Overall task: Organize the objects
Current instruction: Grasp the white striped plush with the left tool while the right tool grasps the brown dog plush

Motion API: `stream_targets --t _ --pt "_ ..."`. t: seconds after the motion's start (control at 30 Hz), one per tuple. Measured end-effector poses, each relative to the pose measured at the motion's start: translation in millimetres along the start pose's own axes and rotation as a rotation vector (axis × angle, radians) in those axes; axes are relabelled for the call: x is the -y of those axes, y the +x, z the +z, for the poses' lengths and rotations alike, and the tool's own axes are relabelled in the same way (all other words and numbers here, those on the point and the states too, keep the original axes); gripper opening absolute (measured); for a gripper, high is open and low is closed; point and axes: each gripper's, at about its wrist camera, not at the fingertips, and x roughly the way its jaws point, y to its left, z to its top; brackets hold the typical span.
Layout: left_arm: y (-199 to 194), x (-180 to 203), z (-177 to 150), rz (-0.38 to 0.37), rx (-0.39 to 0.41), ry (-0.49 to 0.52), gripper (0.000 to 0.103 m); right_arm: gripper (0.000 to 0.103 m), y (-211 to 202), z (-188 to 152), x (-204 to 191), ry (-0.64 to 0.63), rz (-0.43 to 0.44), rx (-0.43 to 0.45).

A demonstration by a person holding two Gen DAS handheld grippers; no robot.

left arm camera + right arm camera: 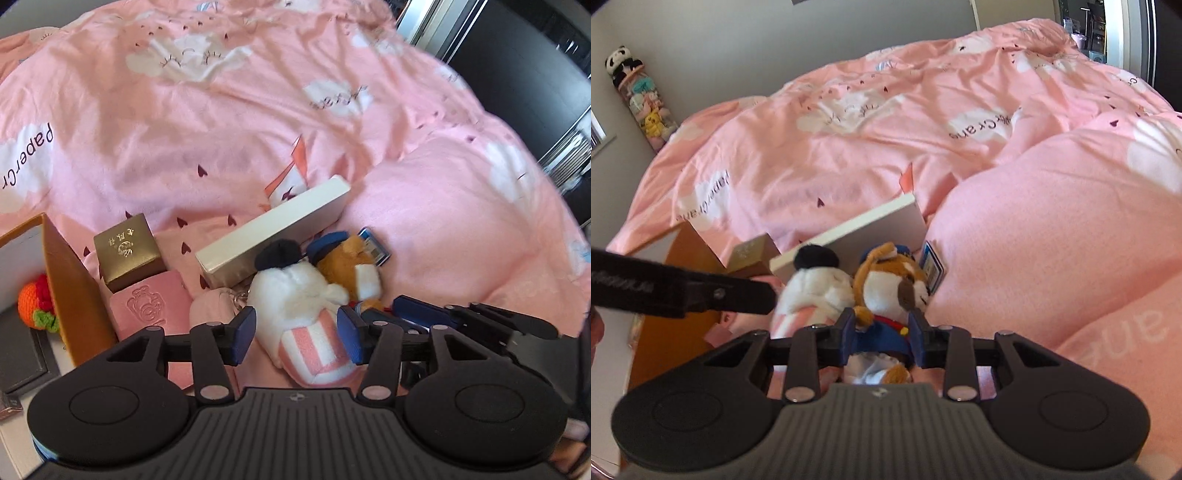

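Pink bedding (258,122) printed with white clouds covers the bed, rumpled and heaped into a mound on the right, and a small cluster of things lies on it near the cameras. At the far left stands an open orange box (79,295) with a knitted orange toy (37,302) inside it. Just right of that sits a small gold box (127,254), resting partly on a flat pink case (151,306) with an embossed figure. Behind them a long white box (273,232) lies at a slant. In front of it two plush toys lean together: a white plush (295,291) with a dark cap and pink-striped legs, and to its right a brown plush dog (890,284) in a blue cap and blue jacket, with a small blue card (932,267) tucked against the bedding mound beside it. The left tool (297,334) straddles the striped legs of the white plush with its blue pads standing apart from the fabric, not gripping. The right tool (884,341) has its jaws on either side of the dog's blue body, narrow, but whether the pads actually press on it cannot be told.
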Motion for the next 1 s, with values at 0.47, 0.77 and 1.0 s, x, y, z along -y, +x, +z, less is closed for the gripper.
stream_targets --t 0.47,0.77,1.0 --pt "48.5 25.8 11.3 0.137 -0.108 -0.021 0.074 0.044 28.3 -17.4 8.4 -0.030 0.018 -0.045" --pt "48.1 17.9 2.0 0.136 -0.058 -0.056 0.069 0.039 35.5 -20.1 12.7 -0.008 0.059 -0.062" --pt "21.1 13.3 -9.8 0.083 0.020 -0.093 0.066 0.035 13.2 -20.9 3.1 -0.018 0.048 -0.018"
